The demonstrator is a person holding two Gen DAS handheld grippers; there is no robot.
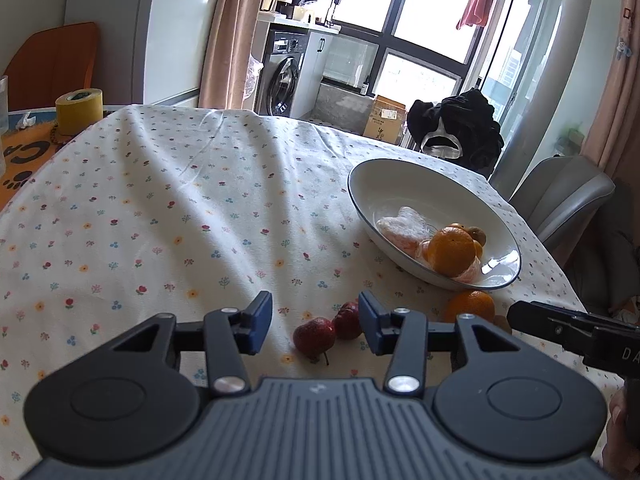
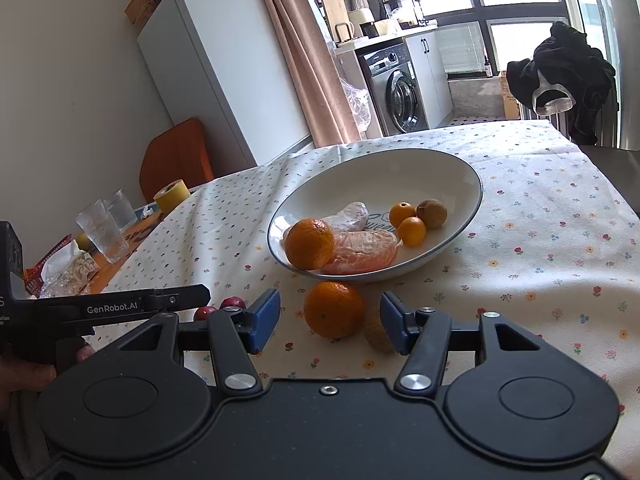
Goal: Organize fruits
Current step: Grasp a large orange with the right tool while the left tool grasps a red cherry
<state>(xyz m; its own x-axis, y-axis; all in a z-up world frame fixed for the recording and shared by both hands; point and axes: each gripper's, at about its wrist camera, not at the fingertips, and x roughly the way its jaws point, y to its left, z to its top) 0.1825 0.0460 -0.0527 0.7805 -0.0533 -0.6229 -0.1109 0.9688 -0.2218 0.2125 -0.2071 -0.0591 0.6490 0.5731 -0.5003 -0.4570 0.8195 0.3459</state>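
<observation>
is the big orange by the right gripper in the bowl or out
Out. The orange sits on the tablecloth just in front of the bowl rim, between the open right gripper fingers.

— What lies between the fingers of our right gripper (image 2: pixel 329 322)?
— A loose orange (image 2: pixel 333 309) on the tablecloth (image 2: pixel 540 248), jaws wide apart, just before the bowl (image 2: pixel 452 176).

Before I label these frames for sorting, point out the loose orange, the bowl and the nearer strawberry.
loose orange (image 2: pixel 334 310), right wrist view, middle of its peel
bowl (image 2: pixel 372 168), right wrist view, bare inner wall
nearer strawberry (image 1: pixel 314 338), left wrist view, middle of its red body
</observation>
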